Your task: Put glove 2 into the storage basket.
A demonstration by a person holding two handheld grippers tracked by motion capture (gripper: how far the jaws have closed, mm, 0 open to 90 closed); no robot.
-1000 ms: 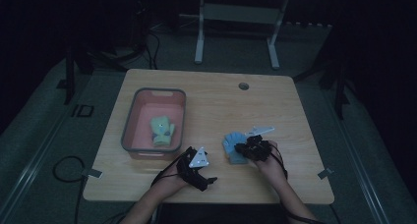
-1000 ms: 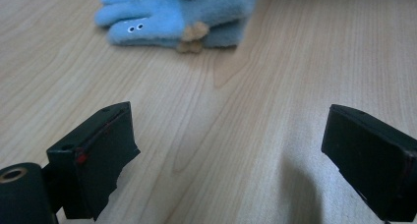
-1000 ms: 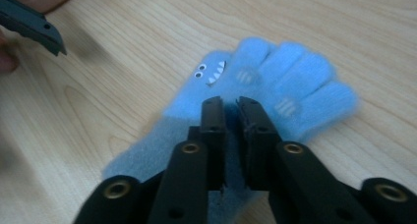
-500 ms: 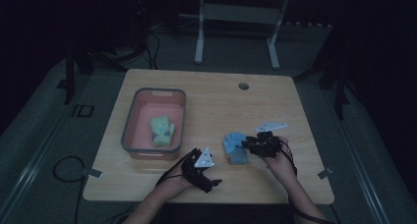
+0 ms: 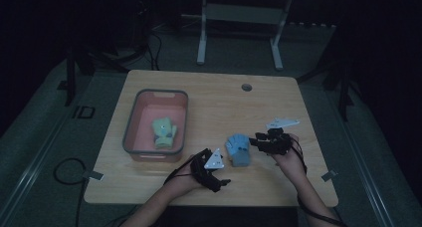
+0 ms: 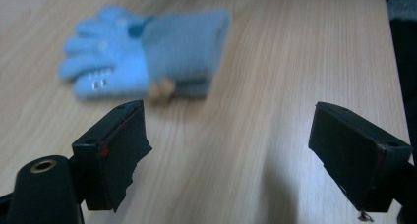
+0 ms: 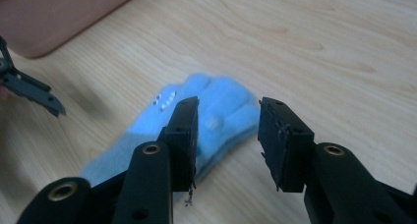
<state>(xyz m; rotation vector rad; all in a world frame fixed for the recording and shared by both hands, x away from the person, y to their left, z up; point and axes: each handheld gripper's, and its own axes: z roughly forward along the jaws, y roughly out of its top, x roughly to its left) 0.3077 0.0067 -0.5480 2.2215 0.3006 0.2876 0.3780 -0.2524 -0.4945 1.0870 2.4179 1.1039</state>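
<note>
Blue glove (image 5: 239, 148) lying flat on the wooden table (image 5: 214, 95), between my two grippers and apart from the pink bin (image 5: 133, 118), which already holds a green glove (image 5: 163, 132). My right gripper (image 5: 255, 140) sits just beside the glove's fingertip end; its jaws have just been opening and now stand released, part-open, with the glove's fingers seen beyond and below them in the right gripper view (image 7: 216, 111) and nothing pressed between the pads. My left gripper (image 5: 221, 183) hangs on the near side of the glove's cuff, jaws wide though they have just been closing a little, and grips nothing; in the left gripper view the glove (image 6: 147, 52) lies ahead of the jaws and toward the left one. Likely risks, as I judge them: soft knit may snag on a rising right jaw and drag; a grab at one layer of the cuff could let the glove unfold, slip, or droop onto the bin's rim.
</note>
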